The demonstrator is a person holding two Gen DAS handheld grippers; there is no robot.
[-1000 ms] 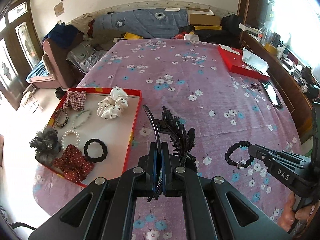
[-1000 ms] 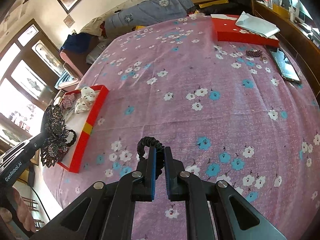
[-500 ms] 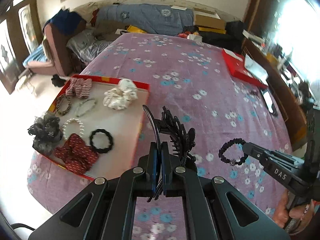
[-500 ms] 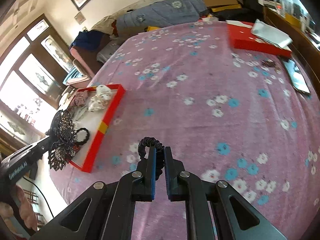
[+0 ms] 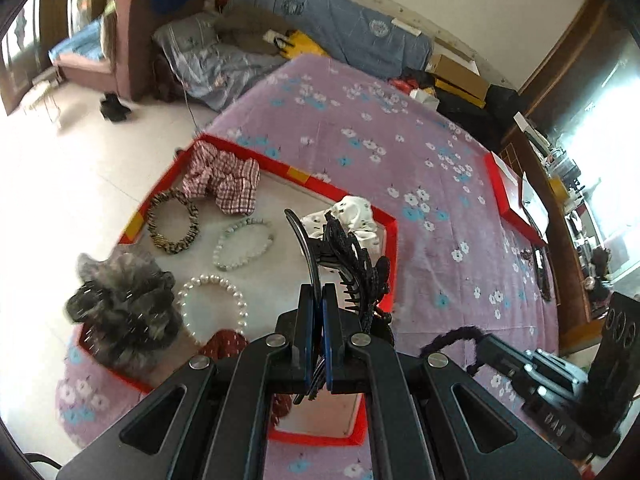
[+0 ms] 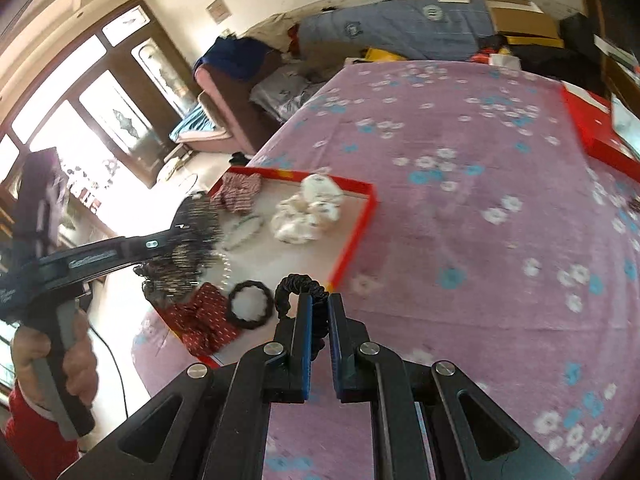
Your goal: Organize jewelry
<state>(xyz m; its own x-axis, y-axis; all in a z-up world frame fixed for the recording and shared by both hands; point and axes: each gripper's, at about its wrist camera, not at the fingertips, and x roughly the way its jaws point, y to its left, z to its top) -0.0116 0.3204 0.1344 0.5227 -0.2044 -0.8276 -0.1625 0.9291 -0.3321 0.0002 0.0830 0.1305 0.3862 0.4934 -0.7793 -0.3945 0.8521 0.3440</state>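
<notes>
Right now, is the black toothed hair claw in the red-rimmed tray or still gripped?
Gripped: black hair claw pinched in shut left gripper, above the red-rimmed tray.

Bright window glare, motion blur, fisheye-warped dark edges

Our left gripper (image 5: 316, 300) points down over the red tray (image 5: 394, 236), its jaws squeezed tight on a black hair clip (image 5: 352, 260). Our right gripper (image 6: 318, 312) tilts down just beside the tray's near corner, pinching a black scrunchie (image 6: 298, 286). Our left hand (image 6: 60, 364) wraps around its handle.
</notes>
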